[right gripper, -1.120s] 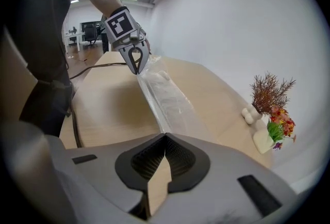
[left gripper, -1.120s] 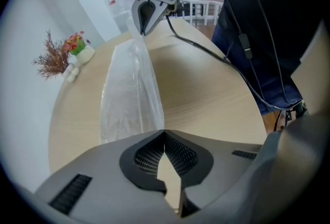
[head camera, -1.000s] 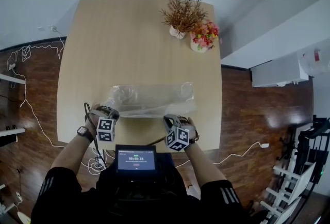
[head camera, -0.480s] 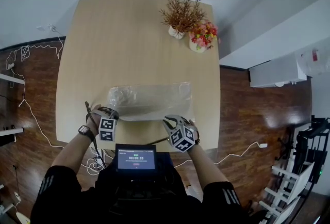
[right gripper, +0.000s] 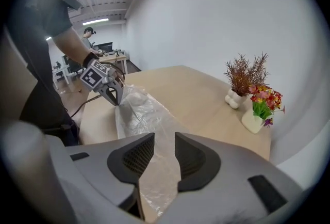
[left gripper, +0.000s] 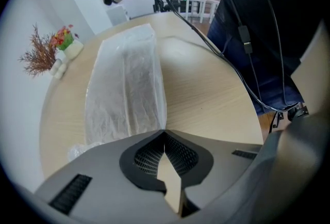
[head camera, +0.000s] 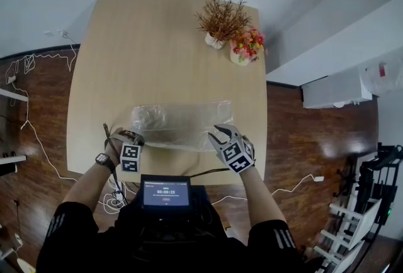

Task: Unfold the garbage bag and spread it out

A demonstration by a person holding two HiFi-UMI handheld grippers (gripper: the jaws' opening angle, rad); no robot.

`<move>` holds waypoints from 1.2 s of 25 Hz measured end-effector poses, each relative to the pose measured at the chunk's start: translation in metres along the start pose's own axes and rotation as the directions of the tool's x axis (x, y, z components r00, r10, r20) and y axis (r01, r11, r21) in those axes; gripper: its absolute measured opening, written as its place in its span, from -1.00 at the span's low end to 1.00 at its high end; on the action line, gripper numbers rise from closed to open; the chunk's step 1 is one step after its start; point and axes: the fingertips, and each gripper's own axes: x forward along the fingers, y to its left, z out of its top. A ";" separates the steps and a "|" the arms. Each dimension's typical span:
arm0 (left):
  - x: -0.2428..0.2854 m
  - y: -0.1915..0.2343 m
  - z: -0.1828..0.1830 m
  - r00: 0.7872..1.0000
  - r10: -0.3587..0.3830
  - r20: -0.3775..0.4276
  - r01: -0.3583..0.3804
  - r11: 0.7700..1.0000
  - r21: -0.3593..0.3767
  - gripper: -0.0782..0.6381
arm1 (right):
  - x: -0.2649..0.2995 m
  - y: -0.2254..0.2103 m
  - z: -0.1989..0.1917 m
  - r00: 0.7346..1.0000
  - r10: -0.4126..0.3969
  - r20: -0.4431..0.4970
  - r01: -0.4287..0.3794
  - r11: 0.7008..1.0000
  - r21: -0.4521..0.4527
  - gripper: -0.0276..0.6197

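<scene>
Jaws on our left gripper [left gripper: 165,134] are pressed together, pinching an end edge of the garbage bag [head camera: 182,124]. Those on our right gripper [right gripper: 163,141] have just been opening and stand well apart. The bag's film shows through the gap beneath them, and neither pad presses on it.

Seen from the head view, the bag lies at about 6 o'clock on the table [head camera: 145,64], stretched lengthwise from 9 to 3. Our left gripper is at its 9 o'clock end and our right gripper over its 3 o'clock end.

Two containers stand just beside each other at 1 o'clock on the table, well apart from the bag. The smaller vase [head camera: 215,41] is white and lumpy, and it holds stiff, dry brown sprigs [head camera: 223,16] that fan upward. The rounder vase [head camera: 240,56], also white and smooth, holds a bunch of flowers [head camera: 250,41] in red, pink and yellow with green leaves.

The bag is thin, clear plastic, crinkled all over and creased along its length. It forms a long, flattened strip, a little puffier and more bunched toward 9 o'clock. The table is pale wood with a fine straight grain, a matte top and rounded corners. Around it, the floor [head camera: 296,133] is dark glossy wood.
</scene>
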 end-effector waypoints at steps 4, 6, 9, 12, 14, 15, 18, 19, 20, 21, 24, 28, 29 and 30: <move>-0.001 -0.001 0.001 1.000 0.002 0.000 -0.002 1.000 -0.012 -0.78 | 0.034 -0.010 -0.020 0.997 0.055 -0.045 -0.052 0.997 0.063 -0.44; -0.002 -0.001 0.003 1.000 0.009 0.005 -0.009 1.000 -0.023 -0.78 | 0.052 -0.010 -0.033 0.993 0.089 -0.082 -0.082 0.993 0.079 -0.44; -0.003 0.000 0.003 1.000 0.021 0.009 -0.020 0.999 -0.036 -0.78 | 0.075 -0.008 -0.053 0.980 0.112 -0.167 -0.109 0.994 0.032 -0.44; -0.005 0.000 0.002 1.000 0.027 0.011 -0.026 0.999 -0.045 -0.77 | 0.091 -0.005 -0.076 0.959 0.130 -0.250 -0.134 0.991 0.001 -0.39; -0.006 -0.001 0.001 1.000 0.027 0.012 -0.027 0.998 -0.054 -0.74 | 0.097 -0.003 -0.086 0.950 0.139 -0.280 -0.146 0.989 -0.003 -0.39; -0.006 -0.002 0.001 1.000 0.027 0.013 -0.026 0.998 -0.060 -0.73 | 0.099 -0.002 -0.088 0.947 0.142 -0.288 -0.149 0.989 -0.001 -0.36; -0.006 -0.002 -0.001 0.999 0.029 0.019 -0.027 0.996 -0.086 -0.62 | 0.103 -0.002 -0.091 0.946 0.153 -0.285 -0.151 0.988 0.030 -0.32; -0.006 -0.002 -0.001 0.999 0.031 0.022 -0.028 0.995 -0.097 -0.59 | 0.102 -0.002 -0.090 0.947 0.156 -0.281 -0.151 0.988 0.037 -0.31; -0.008 -0.002 0.000 0.999 0.032 0.027 -0.029 0.994 -0.110 -0.57 | 0.102 -0.003 -0.089 0.948 0.158 -0.277 -0.152 0.987 0.041 -0.31; -0.009 -0.003 0.000 0.999 0.034 0.032 -0.029 0.992 -0.126 -0.55 | 0.101 -0.004 -0.088 0.949 0.159 -0.272 -0.153 0.987 0.043 -0.31; -0.023 -0.003 0.003 0.997 0.044 0.071 -0.030 0.983 -0.182 -0.44 | 0.102 -0.003 -0.090 0.950 0.167 -0.265 -0.159 0.986 0.054 -0.31; -0.049 -0.006 0.010 0.987 0.074 0.143 -0.043 0.977 -0.210 -0.40 | 0.100 -0.004 -0.087 0.953 0.154 -0.260 -0.149 0.988 0.042 -0.31; -0.053 -0.008 0.009 0.986 0.081 0.149 -0.049 0.978 -0.204 -0.40 | 0.101 -0.003 -0.088 0.954 0.151 -0.259 -0.146 0.988 0.041 -0.31; -0.056 -0.010 0.008 0.984 0.088 0.154 -0.057 0.979 -0.198 -0.36 | 0.101 -0.002 -0.090 0.954 0.151 -0.259 -0.145 0.988 0.043 -0.30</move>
